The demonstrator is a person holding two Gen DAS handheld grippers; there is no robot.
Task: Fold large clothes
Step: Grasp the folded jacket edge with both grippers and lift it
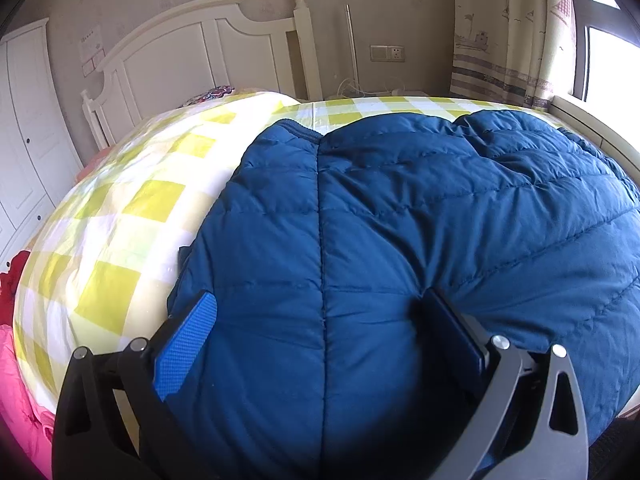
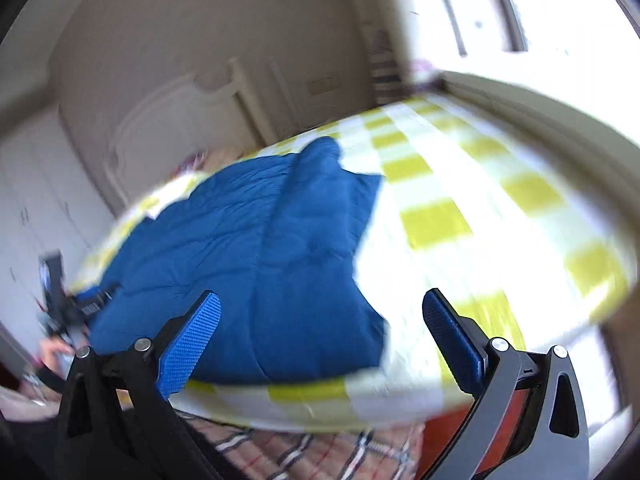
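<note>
A dark blue quilted down jacket lies spread on a bed with a yellow and white checked sheet. My left gripper is open, low over the jacket's near part, with a central seam running between its blue-padded fingers. In the blurred right wrist view the same jacket lies left of centre on the sheet. My right gripper is open and empty, held above the near bed edge by the jacket's right side.
A white headboard and wardrobe stand behind the bed. A curtain and a bright window are at the right. Pink fabric lies at the bed's left. A plaid cloth hangs below the bed edge.
</note>
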